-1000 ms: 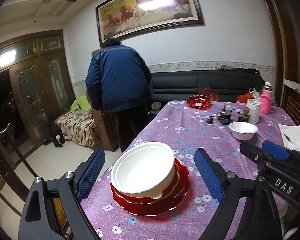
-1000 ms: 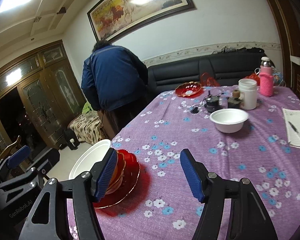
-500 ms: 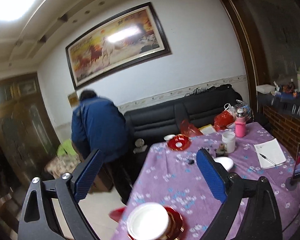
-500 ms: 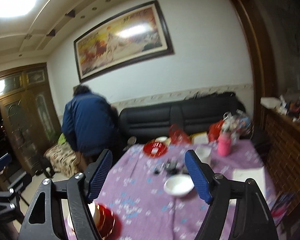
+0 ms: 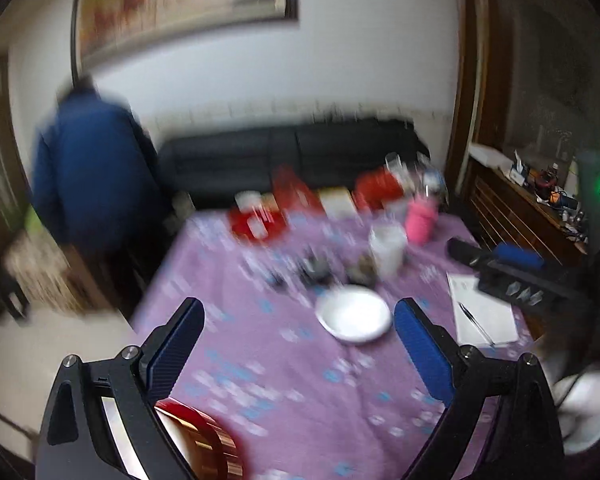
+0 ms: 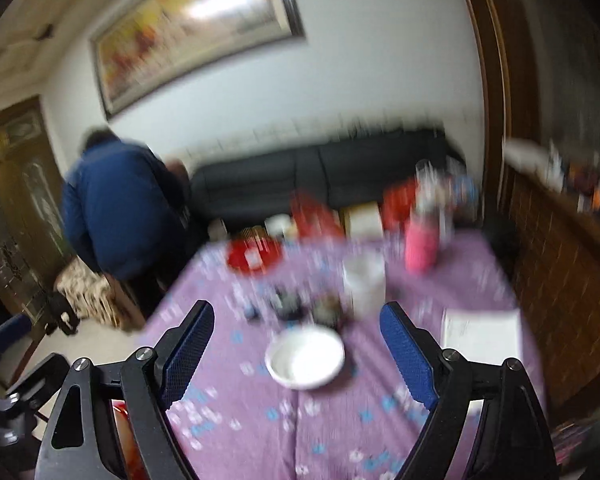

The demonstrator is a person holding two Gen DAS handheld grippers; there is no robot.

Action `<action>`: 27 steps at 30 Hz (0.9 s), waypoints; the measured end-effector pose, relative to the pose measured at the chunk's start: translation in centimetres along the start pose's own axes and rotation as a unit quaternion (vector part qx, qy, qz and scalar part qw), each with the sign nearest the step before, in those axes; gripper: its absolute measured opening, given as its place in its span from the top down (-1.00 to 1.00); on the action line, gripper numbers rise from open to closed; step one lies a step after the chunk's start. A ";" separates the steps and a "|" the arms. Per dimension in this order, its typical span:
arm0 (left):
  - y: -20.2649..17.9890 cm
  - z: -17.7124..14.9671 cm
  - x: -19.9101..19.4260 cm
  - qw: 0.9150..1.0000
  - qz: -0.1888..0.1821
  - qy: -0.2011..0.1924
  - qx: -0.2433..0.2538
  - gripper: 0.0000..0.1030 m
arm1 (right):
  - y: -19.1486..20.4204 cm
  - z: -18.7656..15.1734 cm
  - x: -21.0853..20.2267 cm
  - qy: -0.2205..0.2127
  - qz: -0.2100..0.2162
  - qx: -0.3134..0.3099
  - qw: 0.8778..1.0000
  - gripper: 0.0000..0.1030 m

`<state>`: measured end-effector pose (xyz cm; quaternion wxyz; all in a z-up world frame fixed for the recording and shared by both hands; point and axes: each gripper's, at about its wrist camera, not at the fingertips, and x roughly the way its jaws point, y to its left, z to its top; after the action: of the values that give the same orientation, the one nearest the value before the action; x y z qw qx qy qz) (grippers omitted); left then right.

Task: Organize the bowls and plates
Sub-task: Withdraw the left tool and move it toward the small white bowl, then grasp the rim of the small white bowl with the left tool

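Both views are motion-blurred. A white bowl (image 5: pixel 354 317) sits mid-table on the purple flowered cloth; it also shows in the right wrist view (image 6: pixel 305 358). A red plate stack (image 5: pixel 202 444) lies at the near left edge, partly behind my left gripper's finger; a sliver shows in the right wrist view (image 6: pixel 126 436). Another red plate (image 5: pixel 256 222) lies at the far end, also in the right wrist view (image 6: pixel 254 257). My left gripper (image 5: pixel 298 350) is open and empty, high above the table. My right gripper (image 6: pixel 296 354) is open and empty, the white bowl between its fingertips in the image.
A white jar (image 5: pixel 388 248), a pink bottle (image 5: pixel 420 222) and small dark items stand at the far end. A notepad with pen (image 5: pixel 484 316) lies at the right. A person in blue (image 5: pixel 88 168) bends at the far left. A black sofa (image 5: pixel 292 156) is behind.
Both grippers rose and pulled back from the red plate stack, then swung down towards the table. The white bowl now lies ahead of both. Both stayed open and empty.
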<state>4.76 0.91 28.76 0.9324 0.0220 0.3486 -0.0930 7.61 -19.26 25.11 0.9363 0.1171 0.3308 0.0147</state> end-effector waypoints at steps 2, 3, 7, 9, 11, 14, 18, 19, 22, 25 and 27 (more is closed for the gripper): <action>0.0 -1.0 5.0 0.999 -0.014 0.044 -0.021 -0.86 | -2.3 -2.1 5.2 0.046 -0.002 0.029 0.999 -0.50; 0.2 -1.6 7.4 0.997 -0.020 0.064 -0.034 -0.85 | -2.9 -2.8 7.0 0.061 -0.002 0.039 0.997 -0.40; 1.5 -3.8 15.0 0.983 -0.048 0.147 -0.100 -0.29 | -6.2 -5.9 14.2 0.116 0.010 0.102 0.988 -0.29; 2.5 -5.2 17.8 0.973 -0.058 0.178 -0.132 -0.18 | -6.8 -6.9 16.5 0.126 0.010 0.121 0.985 -0.29; 3.1 -6.0 19.2 0.970 -0.052 0.187 -0.148 -0.18 | -7.1 -7.4 18.4 0.133 0.013 0.133 0.982 -0.29; 4.1 -6.5 20.7 0.966 -0.045 0.195 -0.165 -0.18 | -6.6 -8.1 21.2 0.150 0.015 0.138 0.979 -0.17; 5.1 -6.8 21.6 0.962 -0.044 0.200 -0.183 -0.17 | -5.7 -9.4 23.7 0.177 0.032 0.150 0.972 0.52; 5.3 -7.0 21.7 0.961 -0.043 0.200 -0.185 -0.17 | -5.8 -9.7 24.1 0.183 0.039 0.155 0.970 0.63; 6.0 -7.3 22.0 0.961 -0.042 0.198 -0.190 -0.17 | -6.3 -10.3 23.6 0.189 0.068 0.173 0.964 0.77; 6.5 -7.7 22.0 0.960 -0.044 0.195 -0.197 -0.17 | -6.9 -10.7 22.3 0.199 0.104 0.193 0.955 0.77; 6.6 -8.2 21.8 0.959 -0.045 0.196 -0.199 -0.17 | -7.0 -11.4 21.2 0.213 0.127 0.199 0.948 0.77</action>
<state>16.86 4.83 8.15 0.8262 -0.1617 0.5366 -0.0572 16.73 -21.46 1.82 0.7921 0.3364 0.5009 0.0916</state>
